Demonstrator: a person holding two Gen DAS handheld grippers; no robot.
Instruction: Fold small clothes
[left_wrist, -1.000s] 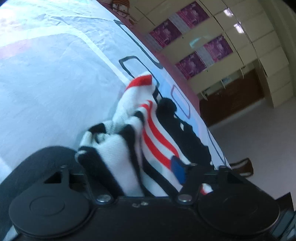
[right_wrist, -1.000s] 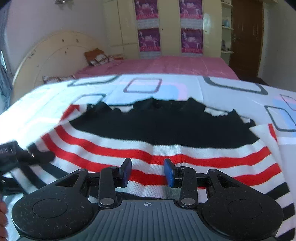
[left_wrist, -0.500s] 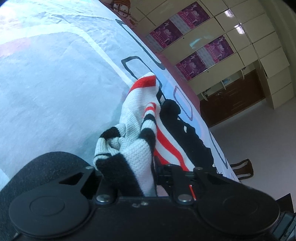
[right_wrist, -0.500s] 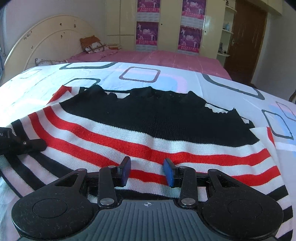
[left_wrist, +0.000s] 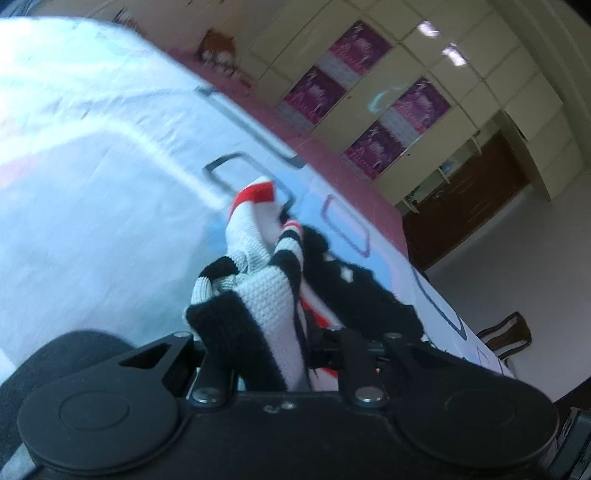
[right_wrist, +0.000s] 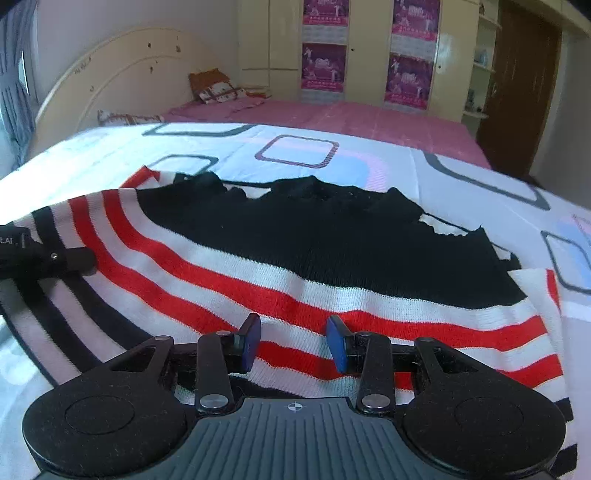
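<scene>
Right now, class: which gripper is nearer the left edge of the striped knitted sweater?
Left. The left gripper is shut on that edge of the sweater; the right gripper hovers open over its middle stripes.

A home bedroom: bed, headboard, wardrobe.

Daylight fills the room, cool and bluish in both views. In the left wrist view the bedsheet is washed out to near white, its printed squares smeared by motion blur — the wardrobe beyond is soft too, with two small glare spots on its glossy doors. The right wrist view is sharper: the knit of the striped sweater reads clearly at centre, softening toward the left edge. Light seems to enter from the window at far left. Both frames bow strongly at the rim — straight cupboard lines curve, and the corners go dark.
</scene>
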